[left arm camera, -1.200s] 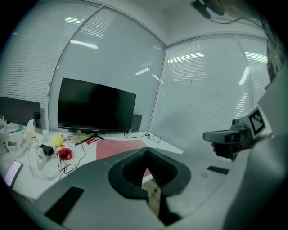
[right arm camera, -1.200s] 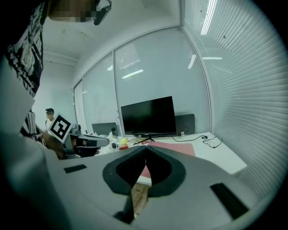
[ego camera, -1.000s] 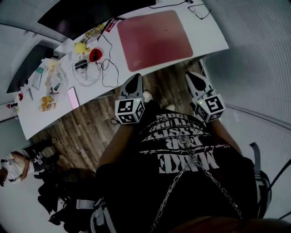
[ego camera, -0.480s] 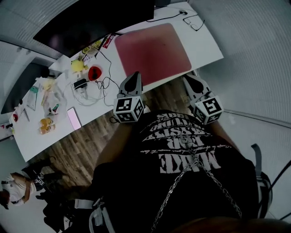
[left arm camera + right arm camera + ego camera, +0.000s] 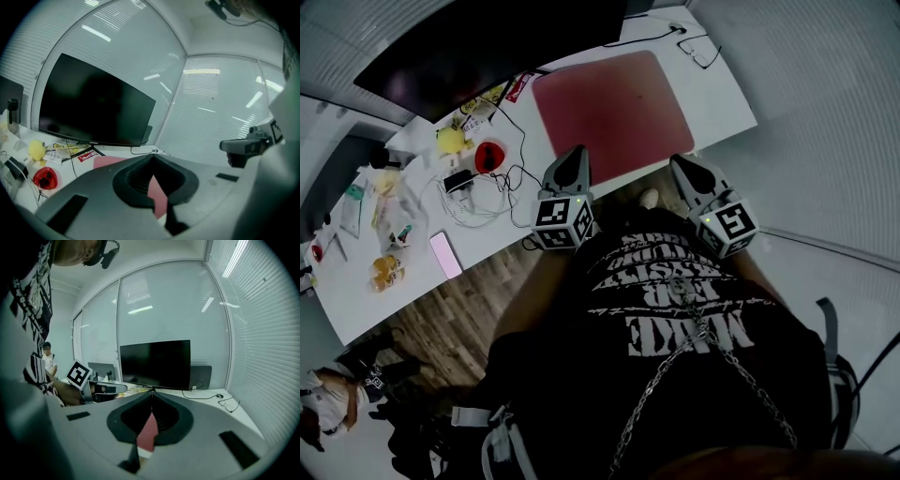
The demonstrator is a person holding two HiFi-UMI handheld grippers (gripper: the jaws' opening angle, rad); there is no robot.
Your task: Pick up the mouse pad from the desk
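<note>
The red mouse pad lies flat on the white desk, near its right end. My left gripper is shut and empty, its tip over the desk's near edge by the pad's near left corner. My right gripper is shut and empty too, at the desk's edge below the pad's near right corner. Neither touches the pad. In the left gripper view the mouse pad shows past the closed left gripper. In the right gripper view a sliver of the mouse pad shows below the right gripper.
A black monitor stands behind the pad, with glasses at the far right corner. Left of the pad lie cables, a red object, a yellow object and a phone. Another person stands at the lower left.
Both grippers have moved forward from over the wooden floor to the desk's near edge, by the pad's near corners. Both stayed shut.
</note>
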